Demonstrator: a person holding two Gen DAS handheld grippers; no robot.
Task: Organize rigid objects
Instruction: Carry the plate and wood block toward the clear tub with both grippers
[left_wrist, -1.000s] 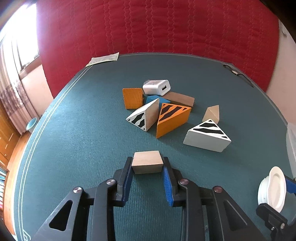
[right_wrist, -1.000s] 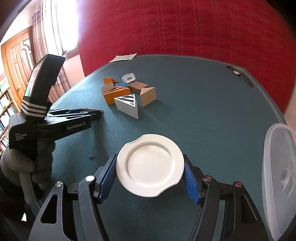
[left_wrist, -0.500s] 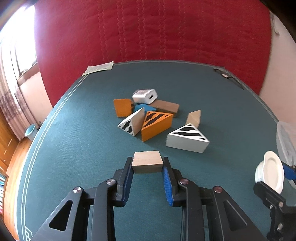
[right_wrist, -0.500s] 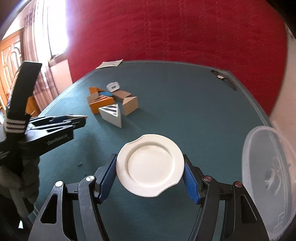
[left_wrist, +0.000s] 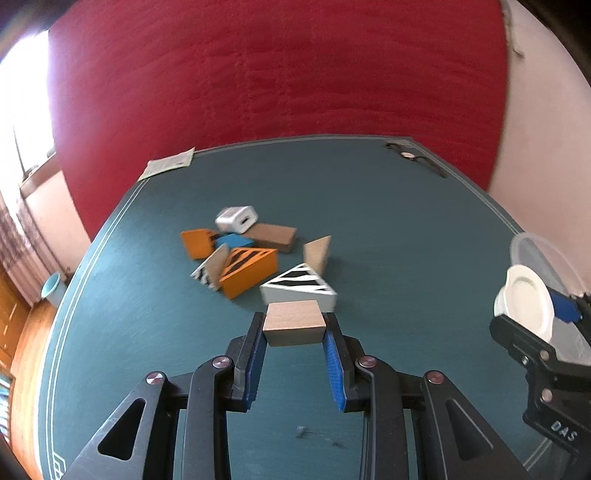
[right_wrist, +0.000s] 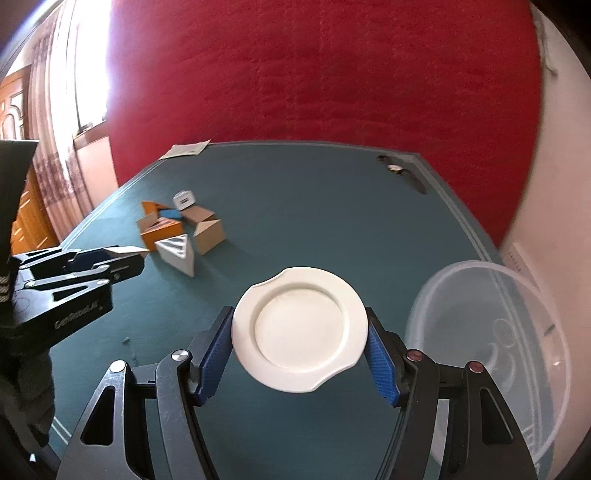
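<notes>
My left gripper (left_wrist: 293, 325) is shut on a plain wooden block (left_wrist: 293, 322), held above the teal table (left_wrist: 369, 221). My right gripper (right_wrist: 300, 332) is shut on a small white plate (right_wrist: 300, 328), gripped by its rim and lifted off the table. The plate (left_wrist: 526, 297) also shows at the right edge of the left wrist view. A heap of blocks lies mid-table: an orange striped wedge (left_wrist: 249, 271), a white wedge with black stripes (left_wrist: 299, 288), a brown slab (left_wrist: 273, 236), a white charger (left_wrist: 236, 218). The left gripper (right_wrist: 125, 258) shows at the left of the right wrist view.
A clear plastic bowl (right_wrist: 487, 343) stands at the table's right edge, next to the plate. A paper sheet (left_wrist: 168, 167) lies at the far left edge and a dark strap-like item (left_wrist: 415, 160) at the far right corner. A red quilted wall rises behind.
Both grippers have risen and drawn back from the heap with their loads still held. The heap looks smaller and farther off, and the clear bowl has come further into the right wrist view.
</notes>
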